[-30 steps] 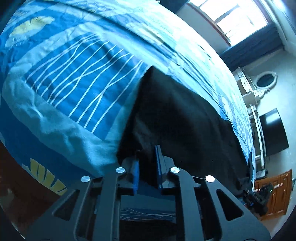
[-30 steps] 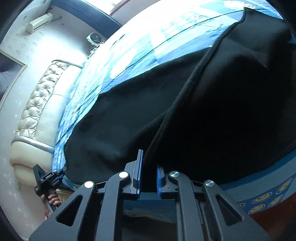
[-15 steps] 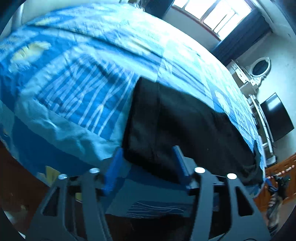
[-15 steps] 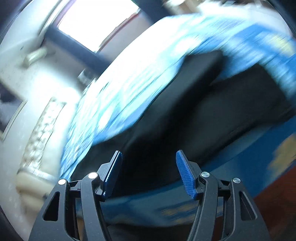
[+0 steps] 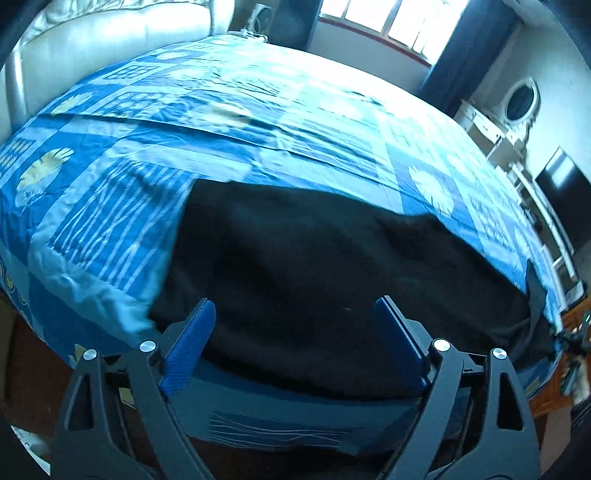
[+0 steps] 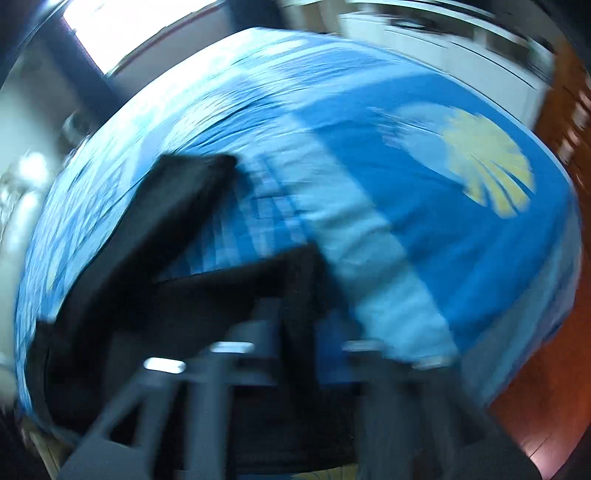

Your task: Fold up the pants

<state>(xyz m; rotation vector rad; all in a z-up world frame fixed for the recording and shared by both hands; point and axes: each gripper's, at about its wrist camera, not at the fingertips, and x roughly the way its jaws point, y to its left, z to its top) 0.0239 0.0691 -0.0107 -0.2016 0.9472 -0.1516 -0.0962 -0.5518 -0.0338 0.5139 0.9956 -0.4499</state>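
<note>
Black pants (image 5: 314, 273) lie flat along the near edge of the bed, on a blue patterned cover (image 5: 258, 110). My left gripper (image 5: 295, 350) is open and empty, its blue pads just before the near edge of the pants. The right wrist view is heavily blurred. There the pants (image 6: 155, 266) show at the lower left with two legs spreading apart. My right gripper (image 6: 291, 343) is a dark smear at the bottom, so its jaws cannot be made out.
A white padded headboard (image 5: 110, 33) stands at the far left of the bed. A window (image 5: 388, 22) is behind it. A white dresser with a round mirror (image 5: 521, 99) and a dark screen (image 5: 557, 184) stand at the right. Wooden floor (image 6: 546, 369) shows beside the bed.
Both grippers let go of the pants and opened. The left one drew back from the bed edge. The right one swung fast to the right, blurring its view.
</note>
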